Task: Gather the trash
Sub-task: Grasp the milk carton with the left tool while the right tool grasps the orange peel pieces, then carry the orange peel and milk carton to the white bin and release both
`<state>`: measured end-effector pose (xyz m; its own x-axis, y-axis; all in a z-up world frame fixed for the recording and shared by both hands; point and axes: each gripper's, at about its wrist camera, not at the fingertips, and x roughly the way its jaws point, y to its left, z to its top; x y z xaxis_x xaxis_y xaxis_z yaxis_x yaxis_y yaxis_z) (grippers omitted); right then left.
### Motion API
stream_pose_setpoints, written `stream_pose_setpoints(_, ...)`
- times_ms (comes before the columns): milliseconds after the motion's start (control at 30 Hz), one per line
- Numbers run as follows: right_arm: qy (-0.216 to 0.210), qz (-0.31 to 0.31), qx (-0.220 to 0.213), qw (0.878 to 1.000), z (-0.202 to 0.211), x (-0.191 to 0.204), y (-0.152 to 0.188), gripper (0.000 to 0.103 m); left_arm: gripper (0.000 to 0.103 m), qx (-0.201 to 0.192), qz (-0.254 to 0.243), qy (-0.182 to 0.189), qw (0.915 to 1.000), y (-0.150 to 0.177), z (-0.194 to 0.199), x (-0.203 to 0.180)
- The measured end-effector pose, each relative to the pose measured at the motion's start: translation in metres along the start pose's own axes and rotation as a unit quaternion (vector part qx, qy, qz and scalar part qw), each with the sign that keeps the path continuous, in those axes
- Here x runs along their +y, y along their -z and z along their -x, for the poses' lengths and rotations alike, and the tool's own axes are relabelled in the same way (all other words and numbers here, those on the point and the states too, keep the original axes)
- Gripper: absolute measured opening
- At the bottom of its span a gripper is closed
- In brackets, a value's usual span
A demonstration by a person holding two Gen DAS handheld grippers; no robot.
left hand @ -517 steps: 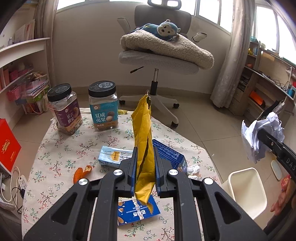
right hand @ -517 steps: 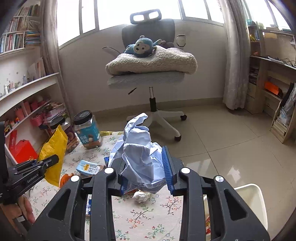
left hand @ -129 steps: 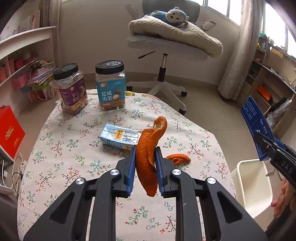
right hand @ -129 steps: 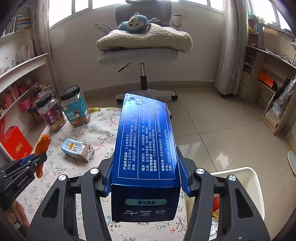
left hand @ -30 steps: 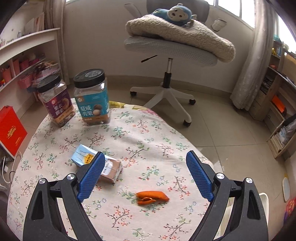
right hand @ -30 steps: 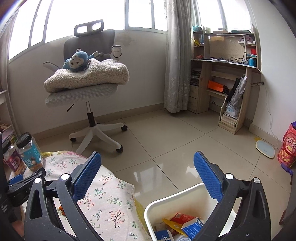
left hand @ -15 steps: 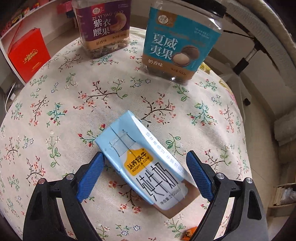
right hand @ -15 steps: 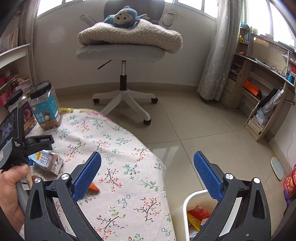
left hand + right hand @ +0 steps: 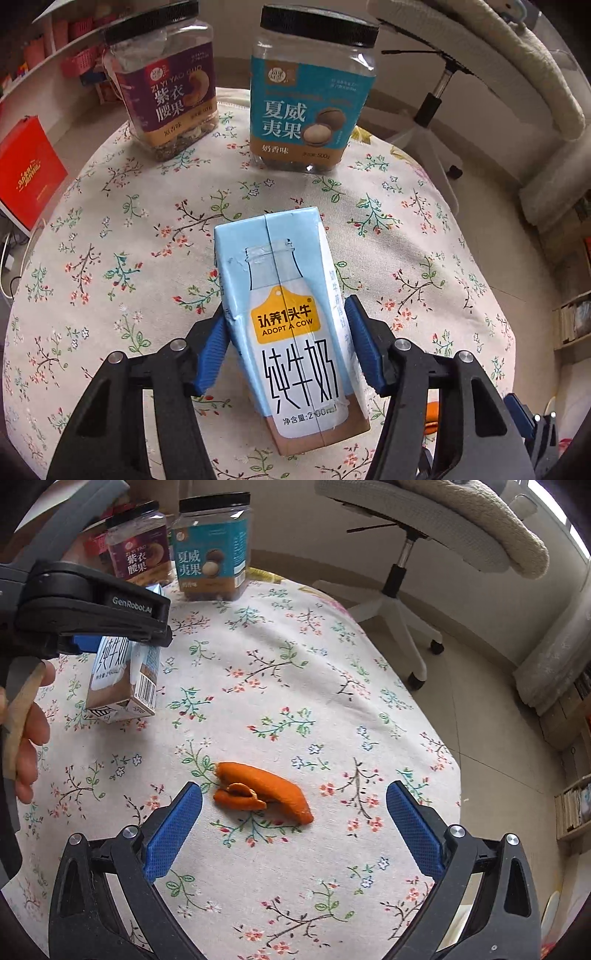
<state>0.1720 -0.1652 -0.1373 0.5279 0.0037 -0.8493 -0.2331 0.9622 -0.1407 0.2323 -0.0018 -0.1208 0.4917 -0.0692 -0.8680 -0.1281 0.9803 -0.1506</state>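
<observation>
My left gripper [image 9: 290,347] is shut on a light-blue milk carton [image 9: 288,317], its blue pads pressing the carton's two sides. In the right wrist view the carton [image 9: 123,679] hangs tilted in the left gripper [image 9: 92,609], lifted just off the floral tablecloth [image 9: 332,701]. An orange peel [image 9: 260,792] lies on the cloth. My right gripper [image 9: 293,825] is open and empty, its jaws wide on either side of the peel, hovering just above it.
Two nut jars stand at the table's far edge: a purple-labelled one [image 9: 166,85] and a teal-labelled one [image 9: 310,96]. An office chair [image 9: 424,535] with a blanket stands beyond the table. A red box [image 9: 26,170] sits on the floor at left.
My left gripper has closed on the milk carton and lifted it. My right gripper has dropped down over the table to straddle the orange peel.
</observation>
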Motion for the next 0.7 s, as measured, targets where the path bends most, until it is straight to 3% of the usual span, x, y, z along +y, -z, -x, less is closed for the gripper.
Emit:
stream_pose_setpoints(67,-0.008,0.006,0.017,1.0,-0.011,0.006,-0.002,0.087,0.06,-0.01,-0.006,0.006,0.9999,0.002,0.013,0.007)
stream_pose_setpoints(100,-0.017,0.003,0.027,0.999,-0.017,0.008,-0.002,0.077,0.06,-0.013,-0.006,0.009,0.9999,0.003,0.018,0.011)
stream_pose_setpoints(133,-0.03,-0.005,0.039,0.999,-0.022,0.008,-0.002,0.06,0.06,-0.015,-0.006,0.011,0.9998,0.005,0.024,0.015)
stream_pose_setpoints(300,-0.069,-0.049,0.025,0.996,-0.01,0.01,-0.005,0.039,0.06,-0.033,-0.009,0.006,0.9994,0.008,0.047,0.032)
stream_pose_setpoints(700,-0.065,-0.102,-0.109,0.987,0.106,0.017,-0.017,0.037,0.06,-0.13,-0.009,-0.012,0.9913,0.015,0.13,0.07)
